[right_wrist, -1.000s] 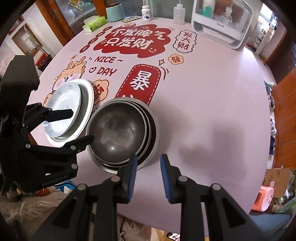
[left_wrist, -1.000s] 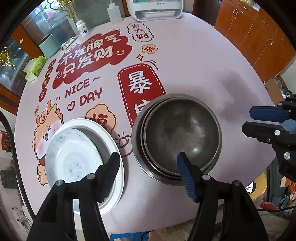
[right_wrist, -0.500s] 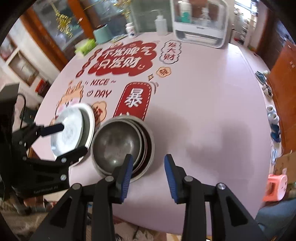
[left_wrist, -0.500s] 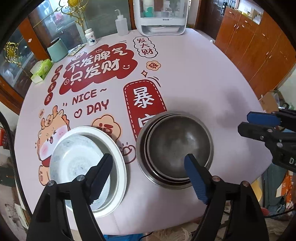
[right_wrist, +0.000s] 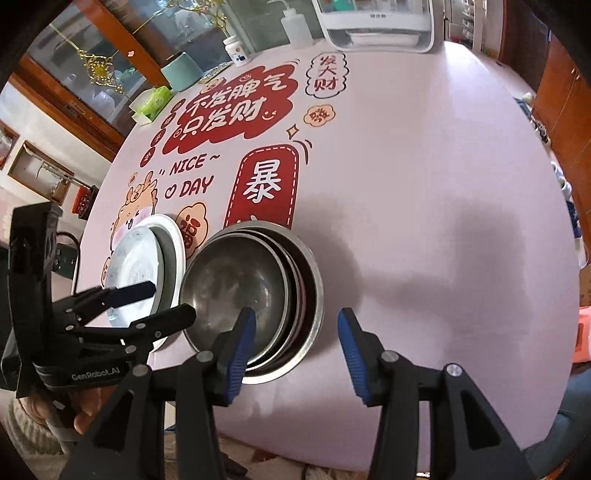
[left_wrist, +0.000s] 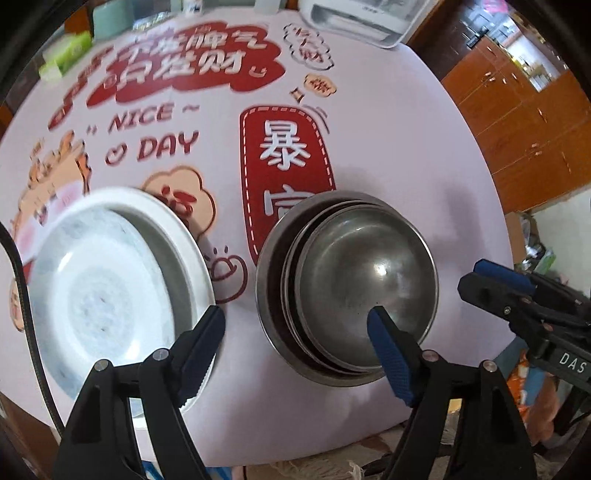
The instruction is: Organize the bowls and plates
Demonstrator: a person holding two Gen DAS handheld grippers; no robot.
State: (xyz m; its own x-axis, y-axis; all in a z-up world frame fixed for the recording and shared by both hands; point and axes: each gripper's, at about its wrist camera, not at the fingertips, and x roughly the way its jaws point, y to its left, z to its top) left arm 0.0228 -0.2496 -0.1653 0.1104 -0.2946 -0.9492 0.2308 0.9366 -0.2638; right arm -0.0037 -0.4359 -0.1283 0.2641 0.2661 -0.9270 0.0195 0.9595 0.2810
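Observation:
A stack of nested steel bowls (left_wrist: 354,291) sits near the table's front edge; it also shows in the right wrist view (right_wrist: 255,291). Left of it a patterned white plate lies in a larger white plate (left_wrist: 110,295), also in the right wrist view (right_wrist: 144,266). My left gripper (left_wrist: 295,332) is open and empty, hovering over the gap between plates and bowls. My right gripper (right_wrist: 295,332) is open and empty, above the bowls' right rim. In the left wrist view the right gripper (left_wrist: 495,278) shows at the right.
The round table (right_wrist: 424,184) has a pink cloth with red lettering. At its far edge stand a white dish rack (right_wrist: 376,22), a squeeze bottle (right_wrist: 295,26), a pill bottle (right_wrist: 236,50), a green cup (right_wrist: 181,72) and a tissue pack (right_wrist: 155,101). Wooden cabinets (left_wrist: 517,110) stand at the right.
Both grippers have come lower and closer to the dishes. My right gripper's jaws have opened wider. The dishes have not moved.

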